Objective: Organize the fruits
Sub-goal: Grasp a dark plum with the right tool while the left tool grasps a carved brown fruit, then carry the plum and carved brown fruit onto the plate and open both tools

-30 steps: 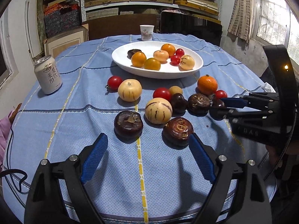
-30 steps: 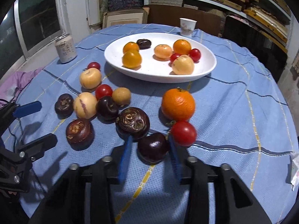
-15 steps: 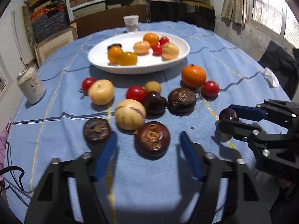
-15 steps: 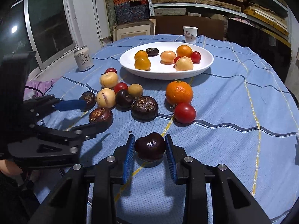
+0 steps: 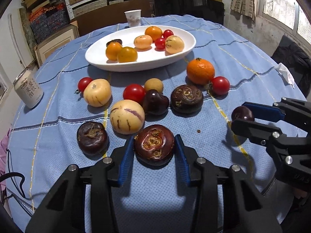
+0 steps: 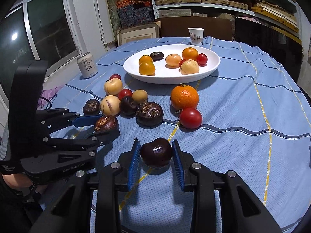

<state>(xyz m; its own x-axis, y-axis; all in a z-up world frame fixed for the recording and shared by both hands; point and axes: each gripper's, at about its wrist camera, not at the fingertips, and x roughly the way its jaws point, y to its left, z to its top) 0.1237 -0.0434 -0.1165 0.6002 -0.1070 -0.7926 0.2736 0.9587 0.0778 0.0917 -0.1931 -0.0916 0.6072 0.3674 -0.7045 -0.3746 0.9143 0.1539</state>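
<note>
My left gripper [image 5: 154, 137] has its jaws closing on a dark brown flat fruit [image 5: 154, 148] with tan curls on top, and both blue pads touch its sides. The fruit rests on the blue cloth. In the right wrist view the same fruit [image 6: 106, 123] sits between the left gripper's [image 6: 107, 124] fingers. My right gripper [image 6: 155, 141] is shut on a glossy dark purple fruit [image 6: 156, 152]; it shows at the right in the left wrist view [image 5: 242, 113]. A white oval plate [image 5: 93, 58] with several fruits stands at the back.
Loose on the cloth lie an orange [image 5: 200, 70], red tomatoes [image 5: 220, 85], two pale striped melons [image 5: 127, 119], more brown and dark fruits [image 5: 92, 137]. A drink can [image 5: 28, 89] stands left, a paper cup [image 5: 133, 18] behind the plate, a crumpled tissue [image 5: 285, 73] far right.
The left gripper moved up to the brown fruit and its jaws narrowed around it. The right gripper drew the dark purple fruit back from the cluster, away from the tomato.
</note>
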